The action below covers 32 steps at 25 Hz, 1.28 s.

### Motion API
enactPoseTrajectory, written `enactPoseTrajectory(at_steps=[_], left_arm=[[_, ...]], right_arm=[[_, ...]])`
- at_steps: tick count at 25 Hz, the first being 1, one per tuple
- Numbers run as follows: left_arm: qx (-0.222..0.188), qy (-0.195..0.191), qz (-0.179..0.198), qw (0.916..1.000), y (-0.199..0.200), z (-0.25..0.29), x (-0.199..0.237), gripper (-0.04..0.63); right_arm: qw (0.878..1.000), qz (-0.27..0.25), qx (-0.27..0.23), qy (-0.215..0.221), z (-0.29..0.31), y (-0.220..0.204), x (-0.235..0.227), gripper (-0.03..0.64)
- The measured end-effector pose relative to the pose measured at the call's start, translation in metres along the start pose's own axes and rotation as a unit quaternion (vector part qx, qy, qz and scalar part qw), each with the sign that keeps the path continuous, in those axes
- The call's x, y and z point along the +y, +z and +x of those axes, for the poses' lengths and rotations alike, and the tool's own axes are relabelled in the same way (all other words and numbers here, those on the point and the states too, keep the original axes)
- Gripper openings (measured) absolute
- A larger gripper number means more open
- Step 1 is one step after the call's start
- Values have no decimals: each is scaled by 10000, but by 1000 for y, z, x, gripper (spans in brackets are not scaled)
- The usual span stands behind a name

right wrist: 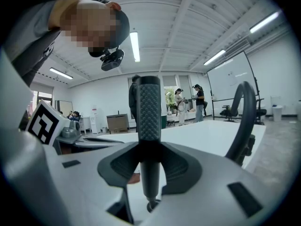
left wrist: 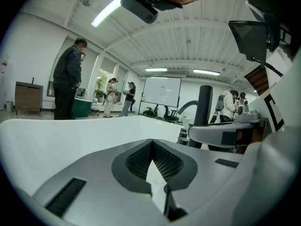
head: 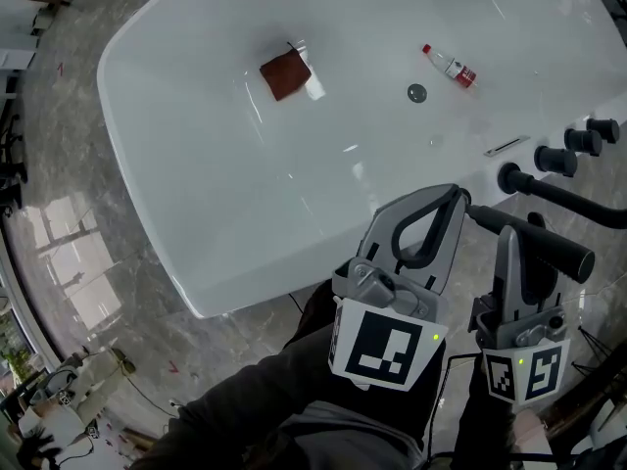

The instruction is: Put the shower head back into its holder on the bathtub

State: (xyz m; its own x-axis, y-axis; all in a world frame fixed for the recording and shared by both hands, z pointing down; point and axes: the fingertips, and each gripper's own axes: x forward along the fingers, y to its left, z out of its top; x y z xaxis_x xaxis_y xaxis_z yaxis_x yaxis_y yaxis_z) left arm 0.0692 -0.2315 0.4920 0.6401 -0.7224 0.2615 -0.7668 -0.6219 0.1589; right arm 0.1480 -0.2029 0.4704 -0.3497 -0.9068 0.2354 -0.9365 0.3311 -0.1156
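Head view, bottom of frame: dark sleeve (head: 284, 414), w/ both grippers just above it. Left gripper (head: 453, 196), lower centre: jaws pressed together, nothing between them. Its own view (left wrist: 152, 145) shows the pads meeting at the tip, w/ only white tub behind.

Right gripper (head: 507, 235), lower right, just beside the left one: jaws pinching the shower head (head: 554, 248), a black textured rod-like handle lying across the jaws at the tub's right rim. In the right gripper view (right wrist: 149, 157) the same rod (right wrist: 149, 109) stands upright between the pads.

Just past it, right edge: a black curved pipe (head: 578, 202) and a row of black tap knobs (head: 568, 153) on the rim. Can't tell which fitting is the holder.

Farther: the white bathtub (head: 196, 174) fills the upper frame. Inside are a drain (head: 417, 93), a small clear bottle w/ red label (head: 451, 67) at upper right, and a brown cloth (head: 285, 74) at upper centre, all well apart. Grey marble floor (head: 69, 213) at left.

Far bkgd in the gripper views: people (left wrist: 67, 81) standing, and a whiteboard (left wrist: 162, 89).
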Motion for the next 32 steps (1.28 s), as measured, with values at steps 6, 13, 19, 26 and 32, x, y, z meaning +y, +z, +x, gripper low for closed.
enactPoseTrajectory(at_steps=[6, 13, 19, 26, 32], left_arm=[[16, 18, 31, 10000, -7, 1, 4, 3], [76, 65, -67, 9999, -18, 2, 7, 3], [151, 14, 23, 9999, -30, 2, 8, 3], [235, 40, 13, 9997, -45, 2, 10, 3], [280, 53, -42, 9996, -55, 2, 14, 3]], right_arm=[[10000, 27, 37, 32, 8, -13, 0, 141], [9999, 56, 121, -2, 10, -27, -5, 141], [9999, 54, 107, 24, 13, -40, -5, 141], [9999, 34, 160, 4, 15, -58, -9, 141], [9999, 23, 162, 34, 17, -65, -8, 141]])
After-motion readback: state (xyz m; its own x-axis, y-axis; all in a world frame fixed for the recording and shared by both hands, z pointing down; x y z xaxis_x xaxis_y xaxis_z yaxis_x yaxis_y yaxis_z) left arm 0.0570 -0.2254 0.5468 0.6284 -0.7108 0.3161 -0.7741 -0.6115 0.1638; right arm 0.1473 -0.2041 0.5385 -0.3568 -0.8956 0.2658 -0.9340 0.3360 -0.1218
